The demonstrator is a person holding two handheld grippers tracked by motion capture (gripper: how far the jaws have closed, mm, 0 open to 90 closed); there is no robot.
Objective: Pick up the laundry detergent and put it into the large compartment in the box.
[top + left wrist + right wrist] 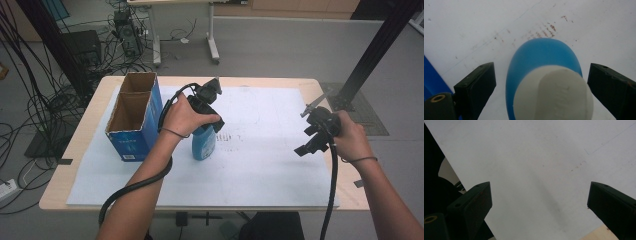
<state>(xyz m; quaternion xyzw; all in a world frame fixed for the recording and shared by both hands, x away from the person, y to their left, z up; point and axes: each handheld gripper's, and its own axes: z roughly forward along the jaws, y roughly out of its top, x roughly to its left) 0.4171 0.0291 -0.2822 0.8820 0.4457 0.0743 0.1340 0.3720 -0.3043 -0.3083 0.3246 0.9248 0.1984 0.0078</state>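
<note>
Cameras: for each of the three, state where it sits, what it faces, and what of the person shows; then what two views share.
High view: above the person's side, facing forward and down on the table; forearms, hands, both grippers.
Left gripper view: on the left gripper, looking down at the blue bottle; open jaws.
Right gripper view: on the right gripper, facing white sheet; open jaws.
Shared: high and left gripper views show the bottle.

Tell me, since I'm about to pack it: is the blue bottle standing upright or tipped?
Upright. The bottle stands on its base on the white sheet, cap up between the open left gripper jaws.
</note>
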